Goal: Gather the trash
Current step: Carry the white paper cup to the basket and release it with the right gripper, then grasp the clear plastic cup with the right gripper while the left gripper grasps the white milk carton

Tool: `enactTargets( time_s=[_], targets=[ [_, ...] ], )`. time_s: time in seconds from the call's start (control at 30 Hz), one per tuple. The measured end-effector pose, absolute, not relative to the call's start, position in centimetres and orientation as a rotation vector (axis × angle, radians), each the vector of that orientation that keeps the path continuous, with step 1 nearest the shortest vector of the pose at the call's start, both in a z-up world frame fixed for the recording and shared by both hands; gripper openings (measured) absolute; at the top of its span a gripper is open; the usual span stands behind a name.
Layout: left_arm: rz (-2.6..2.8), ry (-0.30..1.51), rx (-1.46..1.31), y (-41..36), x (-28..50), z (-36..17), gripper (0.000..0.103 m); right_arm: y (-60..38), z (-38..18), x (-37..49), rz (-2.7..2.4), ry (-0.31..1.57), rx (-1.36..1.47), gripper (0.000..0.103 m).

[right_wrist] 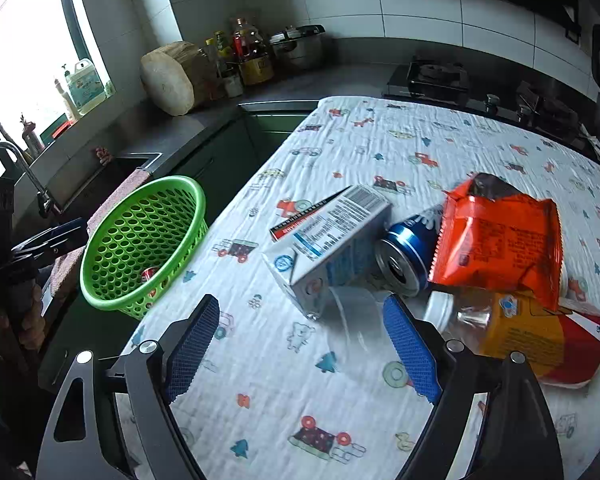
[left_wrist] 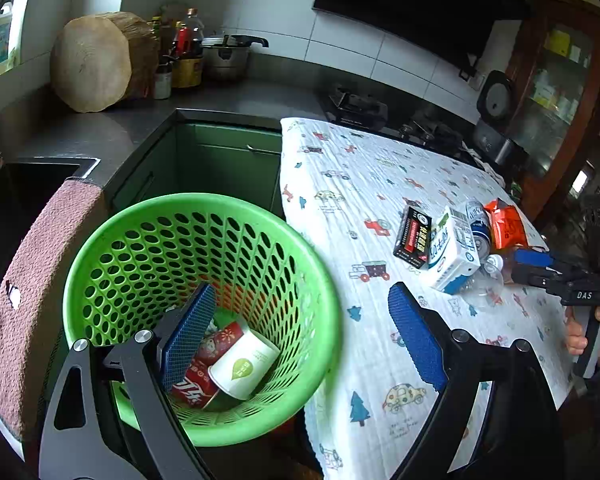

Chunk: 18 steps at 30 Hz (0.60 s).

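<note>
A green perforated basket (left_wrist: 152,240) stands beside the table and holds a red cola can (left_wrist: 198,384) and a white paper cup (left_wrist: 244,364). My left gripper (left_wrist: 300,320) is open and empty above the basket's rim. On the patterned tablecloth (right_wrist: 380,148) lie a white milk carton (right_wrist: 332,236), a blue can (right_wrist: 404,248), an orange snack bag (right_wrist: 500,240), a clear plastic bottle (right_wrist: 460,320) and a yellow-red wrapper (right_wrist: 548,340). A black box (left_wrist: 414,236) lies beside the carton. My right gripper (right_wrist: 300,320) is open and empty just in front of the carton.
A pink towel (left_wrist: 32,292) hangs over the sink edge left of the basket. The grey counter (left_wrist: 100,128) carries a wooden chopping block (left_wrist: 92,64), bottles and a pot (left_wrist: 224,56). A gas stove (right_wrist: 436,76) sits behind the table.
</note>
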<state>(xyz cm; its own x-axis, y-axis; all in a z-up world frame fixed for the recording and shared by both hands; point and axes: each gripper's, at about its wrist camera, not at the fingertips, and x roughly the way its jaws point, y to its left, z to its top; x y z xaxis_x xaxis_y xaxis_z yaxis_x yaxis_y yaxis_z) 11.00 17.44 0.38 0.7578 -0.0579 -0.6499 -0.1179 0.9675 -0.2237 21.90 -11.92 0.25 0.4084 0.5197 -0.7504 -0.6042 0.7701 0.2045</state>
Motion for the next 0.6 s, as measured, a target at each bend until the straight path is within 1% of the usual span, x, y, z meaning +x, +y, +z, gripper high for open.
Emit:
enactTargets(
  time_s=[0.17,0.5,0.6],
  targets=[
    [-0.033,0.743,-0.220,13.9,13.6,0.3,0.087,-13.7,-1.8,22.6,0.701,0.931,-0.096,0.081],
    [-0.170,0.781,-0.170,7.7,19.2,1.2,0.087,-13.5,-5.1,24.1,0.700,0.963,-0.091,0.080],
    [-0.216,0.801,-0.168,6.0,21.2,1.1,0.087,-13.6,-5.5,24.3,0.708,0.967,-0.088,0.077]
  ],
)
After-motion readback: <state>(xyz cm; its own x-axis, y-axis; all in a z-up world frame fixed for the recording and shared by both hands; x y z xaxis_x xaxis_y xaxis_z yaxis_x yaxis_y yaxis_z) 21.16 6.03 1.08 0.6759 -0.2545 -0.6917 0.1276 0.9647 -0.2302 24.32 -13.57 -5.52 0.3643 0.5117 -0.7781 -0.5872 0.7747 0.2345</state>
